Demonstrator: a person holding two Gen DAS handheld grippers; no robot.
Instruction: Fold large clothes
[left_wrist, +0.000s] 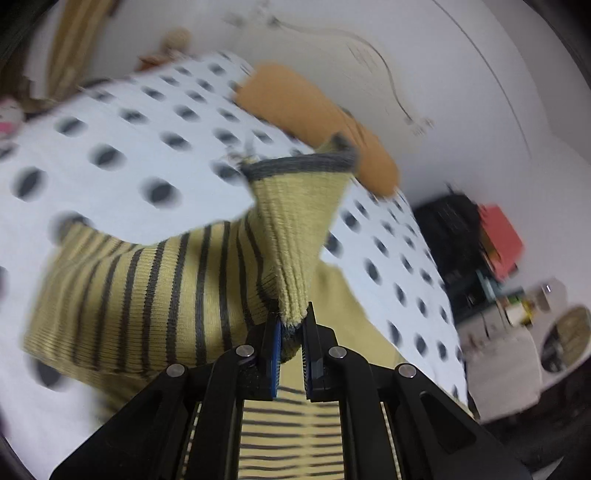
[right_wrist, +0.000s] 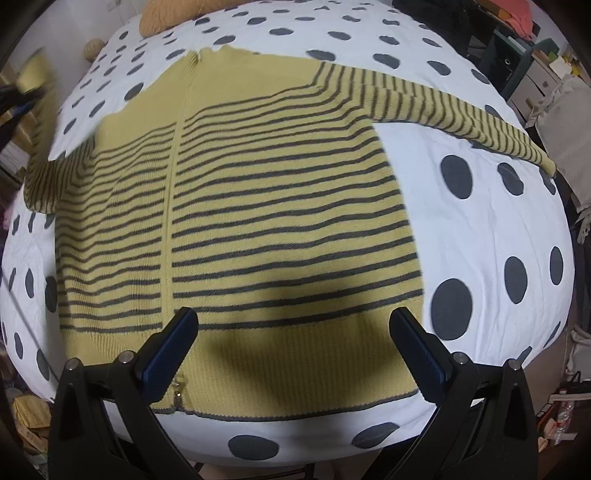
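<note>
Now sleeve-fold step: left tool (left_wrist: 291, 325) pinched narrow on cuff (left_wrist: 295, 236) of striped yellow sweater (right_wrist: 258, 206), spread flat on dotted bed (right_wrist: 498, 229). Right tool (right_wrist: 293, 328) wide, empty, over near hem. Carry cuff across chest, keep sleeve taut, lay flat before letting go

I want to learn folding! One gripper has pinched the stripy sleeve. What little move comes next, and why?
Probably carry the sleeve cuff across onto the sweater's striped body. The left hand-held gripper is shut on the cuff, lifted off the dotted bedcover, while the sweater lies flat. The right hand-held gripper hangs open over the hem, holding nothing.
</note>
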